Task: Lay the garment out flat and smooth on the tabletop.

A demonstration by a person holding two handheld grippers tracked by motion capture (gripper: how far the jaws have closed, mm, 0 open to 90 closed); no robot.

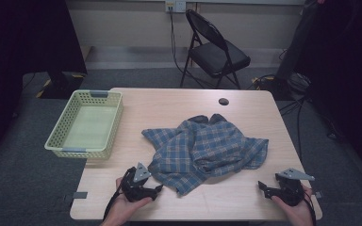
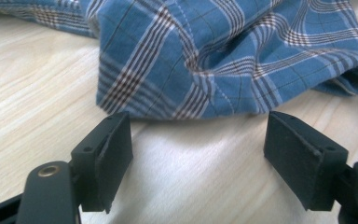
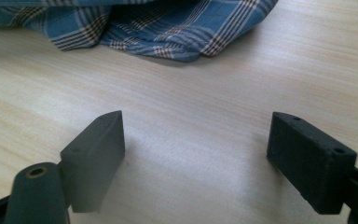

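Two claws, both spread wide, nothing between the jaws. Left gripper (image 1: 156, 189) low on the wood, tips just beside the near edge of the blue checked shirt (image 1: 207, 150), not touching. Right gripper (image 1: 263, 187) well apart from the cloth, over bare table (image 1: 245, 197). Shirt crumpled in the middle of the table. Green basket (image 1: 56, 141) at the far left corner. Black chair (image 1: 217, 52) behind.
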